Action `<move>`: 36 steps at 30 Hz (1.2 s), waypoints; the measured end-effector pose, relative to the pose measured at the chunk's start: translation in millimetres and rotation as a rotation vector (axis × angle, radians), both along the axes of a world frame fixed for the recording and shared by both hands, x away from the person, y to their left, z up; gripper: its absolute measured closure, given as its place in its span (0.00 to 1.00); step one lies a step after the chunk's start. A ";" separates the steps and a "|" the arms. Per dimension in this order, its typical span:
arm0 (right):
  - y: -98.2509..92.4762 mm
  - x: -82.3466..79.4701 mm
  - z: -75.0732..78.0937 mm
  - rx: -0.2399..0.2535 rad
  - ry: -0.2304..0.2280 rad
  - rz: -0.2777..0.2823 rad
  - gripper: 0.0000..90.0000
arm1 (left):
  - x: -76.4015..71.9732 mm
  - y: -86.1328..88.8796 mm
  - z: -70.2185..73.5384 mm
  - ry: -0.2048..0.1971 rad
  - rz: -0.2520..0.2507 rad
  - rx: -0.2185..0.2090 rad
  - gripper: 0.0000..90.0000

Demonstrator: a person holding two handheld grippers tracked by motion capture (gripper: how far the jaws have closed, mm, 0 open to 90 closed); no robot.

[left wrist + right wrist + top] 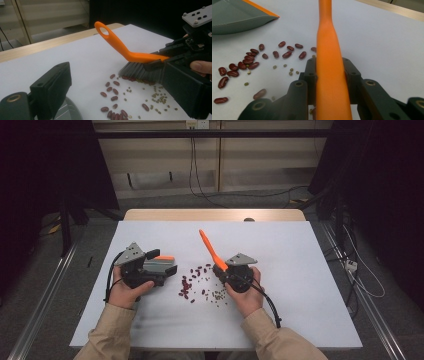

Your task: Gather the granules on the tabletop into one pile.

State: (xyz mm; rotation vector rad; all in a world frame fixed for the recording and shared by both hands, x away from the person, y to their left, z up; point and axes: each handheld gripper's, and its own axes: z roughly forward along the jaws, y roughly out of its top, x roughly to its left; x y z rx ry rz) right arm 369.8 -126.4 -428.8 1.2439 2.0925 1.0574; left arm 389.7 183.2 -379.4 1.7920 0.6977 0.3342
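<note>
My right gripper [223, 271] is shut on an orange brush [210, 247], and the handle runs up between its jaws [329, 62]. The grey bristles [140, 71] rest on the white table at the right side of a scatter of red kidney beans [187, 286] and small green beans [218, 295]. My left gripper [152, 268] holds a grey dustpan [167, 265] with an orange lip. The pan lies to the left of the beans with its mouth towards them [234, 17]. A corner of the pan [68, 111] shows beside the left finger [52, 86].
A white sheet [300, 270] covers the table, with a wooden edge [215, 215] at the back. Cables hang on the far wall and trail on the floor at the right. Dark frames stand at both sides of the table.
</note>
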 end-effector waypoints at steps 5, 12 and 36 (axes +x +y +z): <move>5.8 -2.4 -0.1 -0.016 -0.010 0.028 0.78 | 0.0 -0.2 -0.2 0.003 -0.001 0.001 0.10; 12.2 -4.3 -0.3 -0.003 -0.010 0.053 0.79 | -0.2 -0.4 -0.3 0.004 -0.004 0.002 0.10; -21.4 10.5 21.4 0.087 -0.072 0.121 0.79 | 1.2 -0.9 -2.4 0.012 -0.008 0.011 0.10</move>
